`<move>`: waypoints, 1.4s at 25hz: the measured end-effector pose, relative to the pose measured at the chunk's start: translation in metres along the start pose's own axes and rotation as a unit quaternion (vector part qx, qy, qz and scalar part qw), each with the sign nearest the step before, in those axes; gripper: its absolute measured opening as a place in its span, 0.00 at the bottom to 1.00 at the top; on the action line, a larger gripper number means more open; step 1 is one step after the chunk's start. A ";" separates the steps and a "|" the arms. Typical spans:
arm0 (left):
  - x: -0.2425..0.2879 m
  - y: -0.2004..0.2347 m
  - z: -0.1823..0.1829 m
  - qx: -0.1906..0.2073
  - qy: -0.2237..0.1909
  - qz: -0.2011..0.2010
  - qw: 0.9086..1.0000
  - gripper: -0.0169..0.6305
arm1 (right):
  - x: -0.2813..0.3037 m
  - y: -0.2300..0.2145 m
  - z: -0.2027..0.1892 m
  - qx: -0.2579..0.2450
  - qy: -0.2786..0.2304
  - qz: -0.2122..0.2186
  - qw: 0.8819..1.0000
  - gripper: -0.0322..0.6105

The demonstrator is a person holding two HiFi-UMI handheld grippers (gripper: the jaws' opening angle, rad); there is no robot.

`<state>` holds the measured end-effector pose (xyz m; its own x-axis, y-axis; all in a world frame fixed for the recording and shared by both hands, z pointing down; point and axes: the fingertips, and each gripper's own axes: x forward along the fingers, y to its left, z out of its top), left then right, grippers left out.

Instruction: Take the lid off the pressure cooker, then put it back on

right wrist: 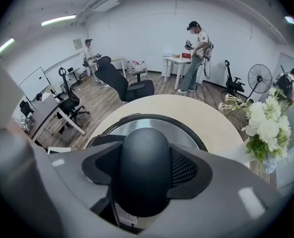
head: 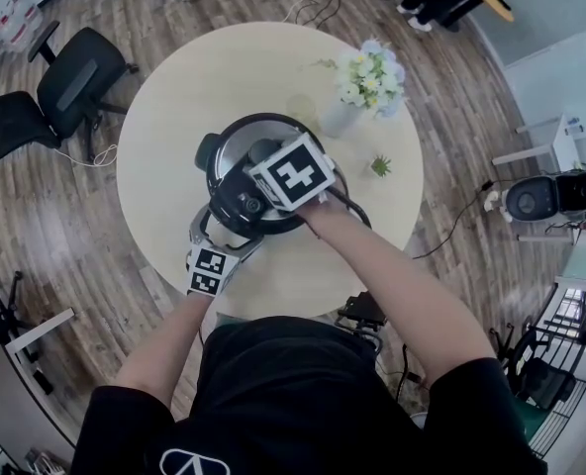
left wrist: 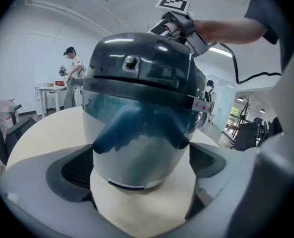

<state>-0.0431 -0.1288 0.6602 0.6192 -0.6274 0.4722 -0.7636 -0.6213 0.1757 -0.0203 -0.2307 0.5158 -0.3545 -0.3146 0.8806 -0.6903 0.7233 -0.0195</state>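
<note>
Round cream table (head: 174, 166), wood floor (head: 55, 216), office chairs (head: 75, 82), pressure cooker (head: 236, 144)

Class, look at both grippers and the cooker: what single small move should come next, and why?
Probably turn the right gripper about the lid handle to unlock it: its jaws clamp the handle, the lid sits on the cooker body, and the left gripper braces that body.
</note>
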 end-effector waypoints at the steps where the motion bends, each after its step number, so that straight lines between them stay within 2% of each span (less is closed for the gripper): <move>1: 0.000 0.000 0.001 0.001 -0.001 0.000 1.000 0.93 | 0.000 0.002 0.002 -0.002 -0.006 0.008 1.000 0.50; 10: 0.000 0.001 0.001 0.001 -0.003 0.000 1.000 0.91 | -0.001 0.009 0.002 -0.081 -0.009 0.054 0.995 0.50; 15: 0.000 0.001 0.001 0.001 -0.003 -0.001 1.000 0.91 | -0.001 0.018 -0.005 -0.181 0.009 0.105 0.978 0.50; 18: 0.002 0.001 0.000 0.001 -0.003 -0.001 1.000 0.91 | -0.001 0.020 -0.008 -0.217 0.013 0.120 0.969 0.51; 28: 0.001 0.003 -0.002 0.000 0.009 -0.005 1.000 0.91 | 0.000 0.021 -0.007 -0.224 0.003 0.123 0.967 0.51; 31: -0.002 0.003 -0.001 0.003 0.019 -0.010 1.000 0.87 | -0.002 0.020 -0.008 -0.217 -0.002 0.123 0.968 0.51; 35: -0.006 0.004 -0.002 0.001 0.034 -0.018 0.999 0.84 | -0.004 0.015 -0.009 -0.226 -0.006 0.096 0.969 0.51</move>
<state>-0.0501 -0.1269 0.6599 0.6323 -0.5710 0.5235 -0.7406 -0.6439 0.1921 -0.0239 -0.2130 0.5164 -0.4582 -0.1522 0.8757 -0.2646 0.9639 0.0291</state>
